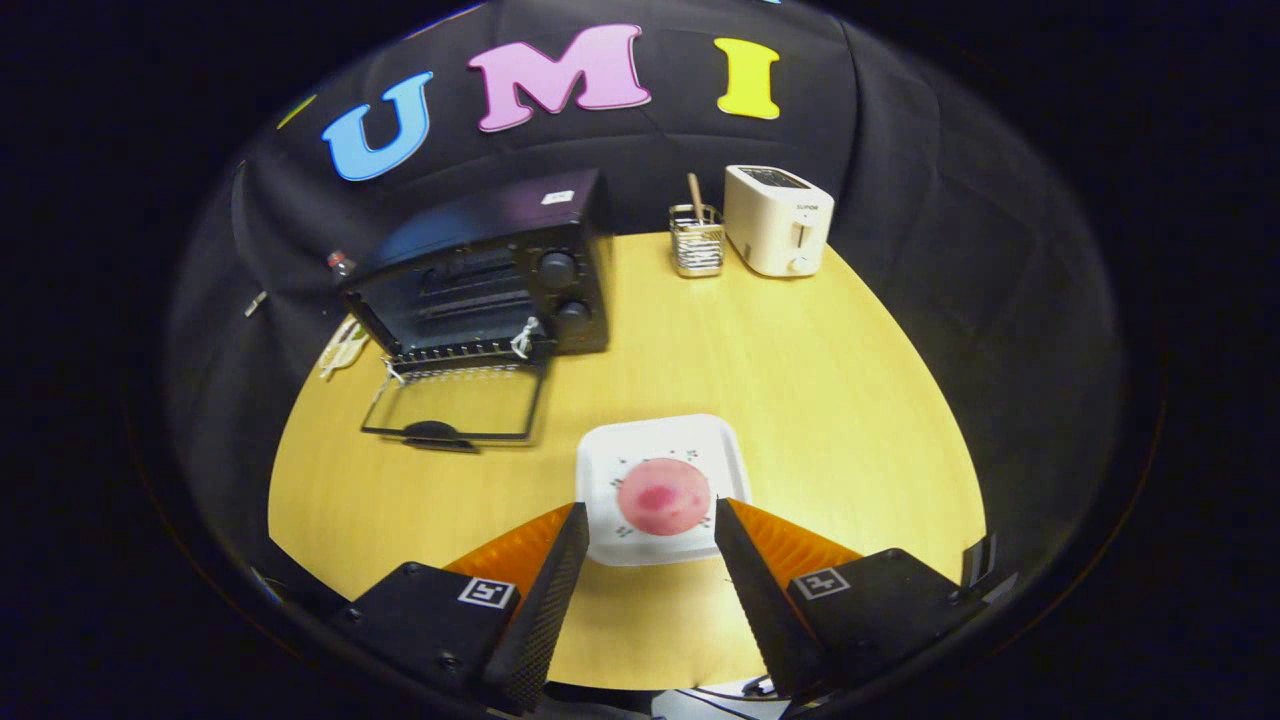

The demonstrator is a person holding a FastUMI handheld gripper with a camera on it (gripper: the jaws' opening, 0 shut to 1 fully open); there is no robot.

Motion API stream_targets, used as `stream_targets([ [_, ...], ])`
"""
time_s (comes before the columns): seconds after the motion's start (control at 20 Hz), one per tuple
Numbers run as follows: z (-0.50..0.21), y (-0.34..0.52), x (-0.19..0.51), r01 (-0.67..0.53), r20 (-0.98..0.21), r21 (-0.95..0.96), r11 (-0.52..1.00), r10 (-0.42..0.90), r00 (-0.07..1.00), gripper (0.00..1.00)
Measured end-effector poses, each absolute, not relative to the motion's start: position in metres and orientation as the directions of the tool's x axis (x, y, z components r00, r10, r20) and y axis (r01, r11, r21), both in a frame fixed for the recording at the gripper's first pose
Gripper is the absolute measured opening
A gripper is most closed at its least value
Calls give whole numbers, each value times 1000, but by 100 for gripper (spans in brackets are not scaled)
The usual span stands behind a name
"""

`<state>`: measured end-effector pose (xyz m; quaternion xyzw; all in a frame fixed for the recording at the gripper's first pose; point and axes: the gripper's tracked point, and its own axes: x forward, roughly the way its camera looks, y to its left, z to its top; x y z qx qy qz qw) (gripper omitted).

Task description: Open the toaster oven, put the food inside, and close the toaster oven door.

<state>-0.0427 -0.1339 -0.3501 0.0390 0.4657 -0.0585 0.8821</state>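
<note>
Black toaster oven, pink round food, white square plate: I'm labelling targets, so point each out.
Black toaster oven (480, 270), gripper view, front cavity.
Pink round food (663, 496), gripper view, its middle.
White square plate (655, 438), gripper view, far rim.

Bottle mostly hidden behind toaster oven; maybe plastic.

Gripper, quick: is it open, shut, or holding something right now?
Gripper: open, holding nothing; its fingers stand apart on either side of the pink food on the white plate, not pressing on it.
</note>
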Motion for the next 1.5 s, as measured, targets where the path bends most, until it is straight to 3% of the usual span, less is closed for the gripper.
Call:
stream_targets([
  [0.1,-366,-159,-37,152,-846,10,988,-73,529,80],
  [0.85,-465,-200,-17,42,-948,-5,999,-18,318,80],
  [1.0,-471,-201,-18,46,-959,-1,999,-14,282,39],
  [1.5,-480,-195,-7,11,-976,25,1000,22,215,39],
])
